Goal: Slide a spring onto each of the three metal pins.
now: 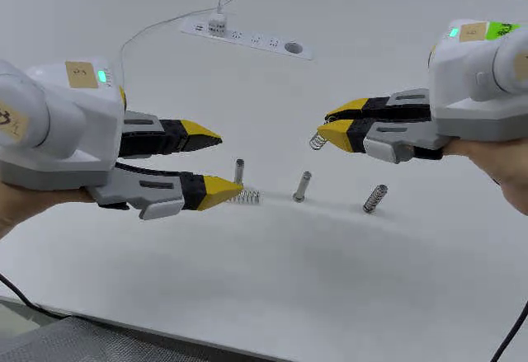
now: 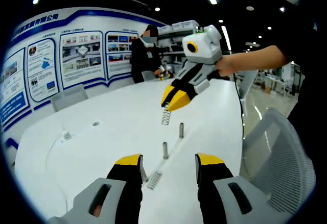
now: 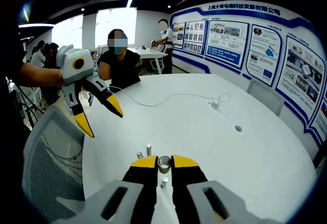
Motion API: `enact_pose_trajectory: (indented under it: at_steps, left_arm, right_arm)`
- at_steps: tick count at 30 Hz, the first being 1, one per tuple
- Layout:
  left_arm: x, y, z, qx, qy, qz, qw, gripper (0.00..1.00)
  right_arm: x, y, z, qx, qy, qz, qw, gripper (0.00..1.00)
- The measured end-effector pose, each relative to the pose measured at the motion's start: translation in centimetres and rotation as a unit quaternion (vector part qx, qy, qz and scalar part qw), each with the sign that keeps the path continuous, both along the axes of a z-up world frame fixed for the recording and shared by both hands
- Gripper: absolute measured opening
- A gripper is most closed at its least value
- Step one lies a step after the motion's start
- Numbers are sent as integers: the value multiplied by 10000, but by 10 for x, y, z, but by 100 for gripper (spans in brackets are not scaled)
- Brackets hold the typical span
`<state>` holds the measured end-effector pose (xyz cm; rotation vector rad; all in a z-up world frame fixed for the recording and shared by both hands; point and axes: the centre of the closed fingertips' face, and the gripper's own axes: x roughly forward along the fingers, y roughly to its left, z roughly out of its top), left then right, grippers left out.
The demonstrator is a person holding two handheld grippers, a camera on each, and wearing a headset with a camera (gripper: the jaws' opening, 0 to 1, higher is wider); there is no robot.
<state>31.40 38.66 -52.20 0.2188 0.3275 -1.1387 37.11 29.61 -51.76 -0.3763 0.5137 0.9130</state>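
My right gripper [image 1: 327,130] is shut on a small spring [image 1: 317,141] that hangs from its tips above the white table [image 1: 272,288]; end-on, the spring [image 3: 164,164] sits between the closed jaws. My left gripper [image 1: 230,162] is open and holds nothing, its lower tip beside a spring [image 1: 246,196] lying flat. One metal pin [image 1: 239,170] stands just behind that tip, and a second pin [image 1: 303,185] is at the middle. Further right stands a coiled piece [image 1: 375,198]; I cannot tell whether a pin is inside it. The left gripper view shows the right gripper [image 2: 173,99] over the pins [image 2: 165,150].
A white power strip [image 1: 247,39] with a plugged-in cable lies at the far side of the table. People [image 3: 120,60] are at the far side of the table, near wall posters. A mesh chair [image 2: 278,157] stands beside the table's edge.
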Motion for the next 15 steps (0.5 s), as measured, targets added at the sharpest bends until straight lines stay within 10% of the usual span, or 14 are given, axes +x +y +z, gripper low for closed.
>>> enact_pose_trajectory:
  at_steps: [15]
  left_arm:
    - [0,6,-13,23,262,111,9996,69]
  right_arm:
    - [10,0,-45,-274,545,-210,9979,10]
